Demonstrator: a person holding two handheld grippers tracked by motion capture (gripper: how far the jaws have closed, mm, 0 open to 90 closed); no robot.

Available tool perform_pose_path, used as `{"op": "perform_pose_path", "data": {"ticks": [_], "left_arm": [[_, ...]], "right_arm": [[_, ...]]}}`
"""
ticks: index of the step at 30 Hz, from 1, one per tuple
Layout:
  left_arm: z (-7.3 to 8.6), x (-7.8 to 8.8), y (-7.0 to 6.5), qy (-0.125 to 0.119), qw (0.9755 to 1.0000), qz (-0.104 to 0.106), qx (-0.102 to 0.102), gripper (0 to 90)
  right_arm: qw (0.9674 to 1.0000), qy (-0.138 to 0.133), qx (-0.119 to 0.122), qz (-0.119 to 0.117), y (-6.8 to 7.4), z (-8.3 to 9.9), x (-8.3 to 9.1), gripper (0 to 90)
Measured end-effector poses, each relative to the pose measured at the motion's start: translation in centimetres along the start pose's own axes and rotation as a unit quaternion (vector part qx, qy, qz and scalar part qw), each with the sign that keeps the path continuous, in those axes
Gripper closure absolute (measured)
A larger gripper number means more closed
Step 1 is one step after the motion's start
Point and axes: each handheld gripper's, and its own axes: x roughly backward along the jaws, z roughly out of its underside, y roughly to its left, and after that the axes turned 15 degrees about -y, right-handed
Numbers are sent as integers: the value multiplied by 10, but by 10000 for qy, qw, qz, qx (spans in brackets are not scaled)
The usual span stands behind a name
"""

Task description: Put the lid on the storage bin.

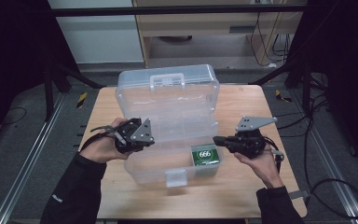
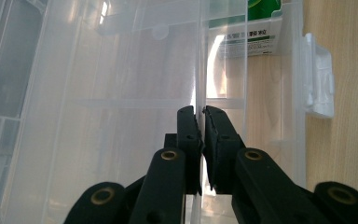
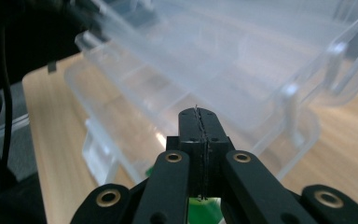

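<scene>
- Clear plastic organiser box (image 1: 168,135) sits mid-table (image 1: 242,186), lid raised and leaning toward the far edge; long axis runs left to right across the table, front latch (image 1: 176,178) facing the person.
- Green packet (image 1: 205,155) marked 666 lies flat in the front right compartment.
- Left gripper (image 1: 137,135) is at the box's left end; in the left gripper view its 2 jaws are pinched onto a thin clear wall (image 2: 198,70) of the box.
- Right gripper (image 1: 216,139) hangs just right of the box, pointing left at it, jaws pressed together on nothing.
- Left gripper view adds the packet's printed white label (image 2: 247,39); right gripper view shows the box's underside tiers (image 3: 223,60).
</scene>
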Motion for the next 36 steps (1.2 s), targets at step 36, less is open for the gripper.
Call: {"op": "perform_pose_path", "data": {"ticks": [36], "left_arm": [[1,-3,-9,104,9996,111,219,838]], "right_arm": [[9918,-611,-537,982,-65,-27,-25,900]]}}
